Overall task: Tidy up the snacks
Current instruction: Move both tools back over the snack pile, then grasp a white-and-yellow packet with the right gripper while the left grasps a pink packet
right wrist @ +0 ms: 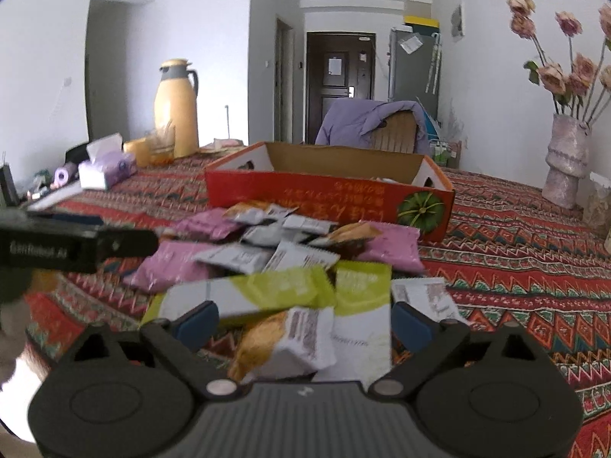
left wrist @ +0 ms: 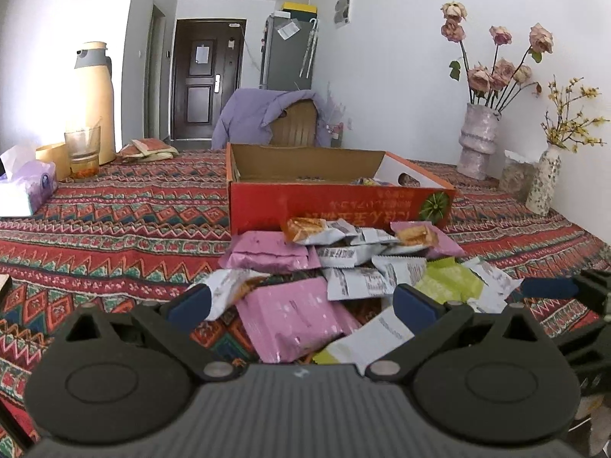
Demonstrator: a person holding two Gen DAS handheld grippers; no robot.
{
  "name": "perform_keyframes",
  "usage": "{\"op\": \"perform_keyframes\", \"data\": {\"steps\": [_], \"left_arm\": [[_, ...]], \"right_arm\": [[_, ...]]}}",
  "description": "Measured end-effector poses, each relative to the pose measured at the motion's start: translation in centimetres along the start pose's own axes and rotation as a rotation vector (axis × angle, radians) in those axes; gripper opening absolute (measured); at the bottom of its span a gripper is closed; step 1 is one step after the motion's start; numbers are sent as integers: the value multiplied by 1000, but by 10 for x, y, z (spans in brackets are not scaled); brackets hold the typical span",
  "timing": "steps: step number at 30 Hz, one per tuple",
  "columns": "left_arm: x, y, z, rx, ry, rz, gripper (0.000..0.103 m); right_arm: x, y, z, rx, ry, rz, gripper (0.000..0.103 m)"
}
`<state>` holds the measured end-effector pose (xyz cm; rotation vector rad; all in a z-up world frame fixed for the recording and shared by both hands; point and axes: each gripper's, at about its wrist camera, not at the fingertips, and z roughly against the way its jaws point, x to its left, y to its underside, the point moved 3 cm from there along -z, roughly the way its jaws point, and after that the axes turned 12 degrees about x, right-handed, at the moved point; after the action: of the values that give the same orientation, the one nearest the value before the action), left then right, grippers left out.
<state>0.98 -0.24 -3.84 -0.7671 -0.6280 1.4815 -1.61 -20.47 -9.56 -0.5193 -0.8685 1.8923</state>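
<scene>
A table [left wrist: 114, 221] under a red patterned cloth carries everything; toward its middle sits an open red cardboard box [left wrist: 336, 206], its near wall facing both cameras, and against that wall, on the side nearer the table's front edge, lies the heap of snack packets [left wrist: 343, 267] still to be sorted; pink, white and green wrappers overlap loosely, so the task looks barely begun, with only a hint of something colourful inside the box near its right end; most of the box floor is hidden by the near wall, so how much is already packed I cannot tell; the left gripper [left wrist: 301, 301] hangs with jaws wide above a large pink packet [left wrist: 294, 316], gripping nothing; the right gripper [right wrist: 303, 318] also stands wide, a green-and-white packet [right wrist: 267, 294] and a white-and-orange one [right wrist: 290, 339] lying between its fingers without being pinched; the right view is blurred and packet print is unreadable; the table's near edge is cut off by the gripper bodies.
</scene>
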Motion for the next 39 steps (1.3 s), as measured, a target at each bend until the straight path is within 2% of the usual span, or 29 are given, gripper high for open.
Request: {"op": "perform_keyframes", "data": {"steps": [6, 8, 10, 12, 17, 18, 19, 27, 39], "left_arm": [[0, 6, 1, 8, 1, -1, 103], [1, 8, 1, 15, -1, 1, 103], [2, 10, -1, 23, -3, 5, 103], [4, 12, -1, 30, -3, 10, 103], [8, 16, -3, 44, -7, 19, 103], [8, 17, -3, 45, -7, 20, 103], [9, 17, -3, 47, -8, 21, 103], [8, 16, -4, 54, -11, 26, 103], [4, 15, -10, 74, -20, 22, 103]], "right_arm": [[20, 5, -6, -13, 36, 92, 94], [26, 7, -11, -7, 60, 122, 86], [29, 9, -17, 11, 73, 141, 73], [31, 12, -23, 20, 87, 160, 68], [37, 17, -22, 4, 122, 232, 65], [37, 17, -22, 4, 120, 235, 62], [37, 17, -21, 1, 121, 238, 47], [28, 12, -11, -21, 73, 192, 47], [-10, -5, 12, -122, 33, 10, 47]]}}
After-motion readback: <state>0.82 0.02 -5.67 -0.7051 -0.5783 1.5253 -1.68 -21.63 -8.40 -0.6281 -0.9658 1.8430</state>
